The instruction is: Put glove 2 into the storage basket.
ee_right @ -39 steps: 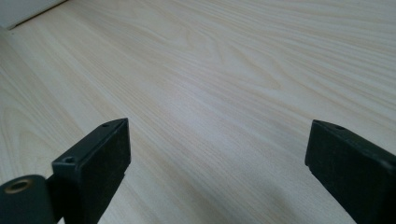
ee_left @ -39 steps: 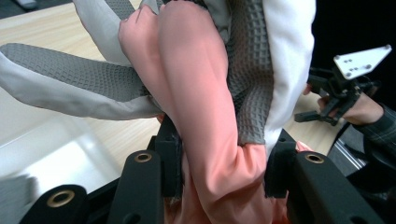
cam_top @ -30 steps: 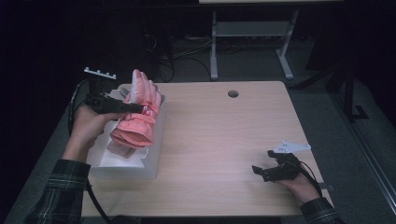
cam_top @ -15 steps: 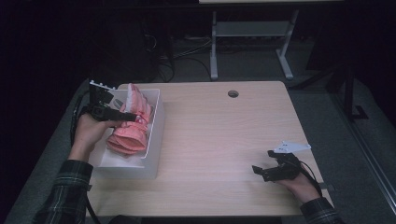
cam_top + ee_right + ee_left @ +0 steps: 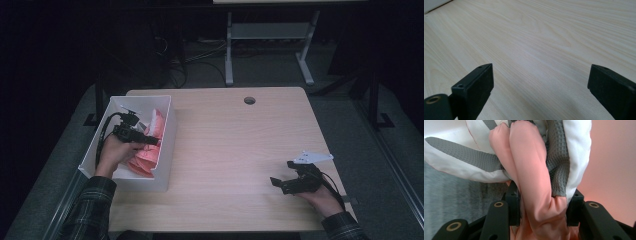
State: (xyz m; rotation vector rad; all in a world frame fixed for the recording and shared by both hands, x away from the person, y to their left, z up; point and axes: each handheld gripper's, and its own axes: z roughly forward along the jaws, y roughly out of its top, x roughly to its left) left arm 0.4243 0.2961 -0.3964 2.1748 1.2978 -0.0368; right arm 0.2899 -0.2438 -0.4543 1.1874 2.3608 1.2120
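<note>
Left tool clamped on a bundle of cloth inside the bin, right tool idle on the desk.

High view: the left tool (image 5: pixel 150 141) sits down in the white rectangular plastic bin (image 5: pixel 167 150) at the left edge of the pale wooden desk (image 5: pixel 235 150), gripping the pink, white and grey bundled cloth (image 5: pixel 145 155) that lies in that bin. The right tool (image 5: pixel 276 184) rests low at the desk's near right corner, well apart from the bin. Left gripper view: the tool's jaws squeeze a thick pink fold of the cloth (image 5: pixel 534 182) from both sides, with grey waffle-textured and white fabric bunched just above. Right gripper view: that tool (image 5: pixel 540 82) has its jaws wide apart over bare wood grain, nothing between them.
</note>
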